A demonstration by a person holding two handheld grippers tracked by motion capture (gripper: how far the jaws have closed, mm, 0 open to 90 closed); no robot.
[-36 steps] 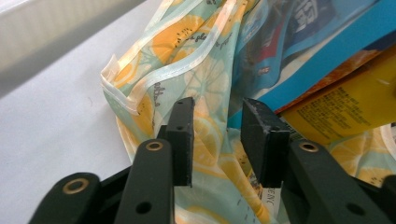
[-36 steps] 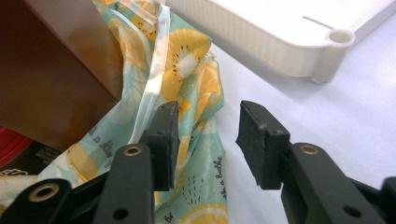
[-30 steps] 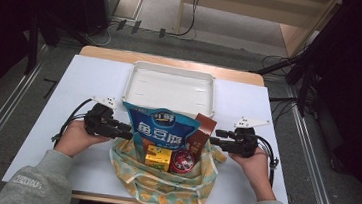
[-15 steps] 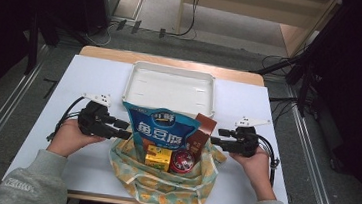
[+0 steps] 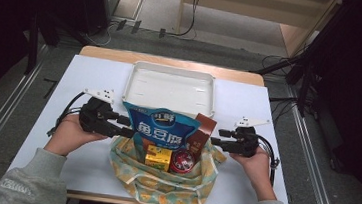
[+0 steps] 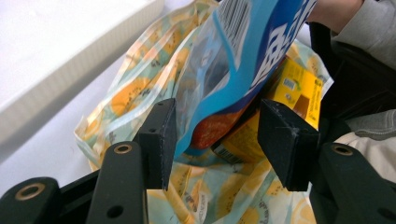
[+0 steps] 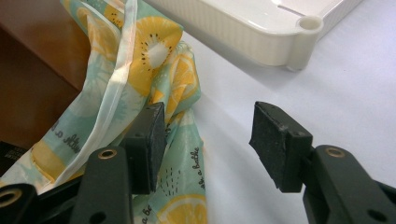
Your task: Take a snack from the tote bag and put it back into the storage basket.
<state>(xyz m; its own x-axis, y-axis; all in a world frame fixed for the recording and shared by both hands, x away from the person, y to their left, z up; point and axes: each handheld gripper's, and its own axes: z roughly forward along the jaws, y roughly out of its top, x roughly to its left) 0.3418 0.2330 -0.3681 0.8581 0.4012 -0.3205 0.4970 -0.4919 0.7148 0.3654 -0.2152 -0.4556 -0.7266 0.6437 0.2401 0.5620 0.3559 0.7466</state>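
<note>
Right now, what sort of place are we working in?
Probably a lab or recording room, not a home: a white-topped table on bare floor, loose cables behind it, and dark stands at the sides.

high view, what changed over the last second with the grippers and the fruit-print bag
The left gripper has pulled slightly outward from the fruit-print bag and lifted a little; its jaws have just been opening and stand apart around the blue snack pouch edge without pressing it. The right gripper kept its place, jaws opened beside the bag's rim. Bag, pouch and white tray stayed put.
</note>
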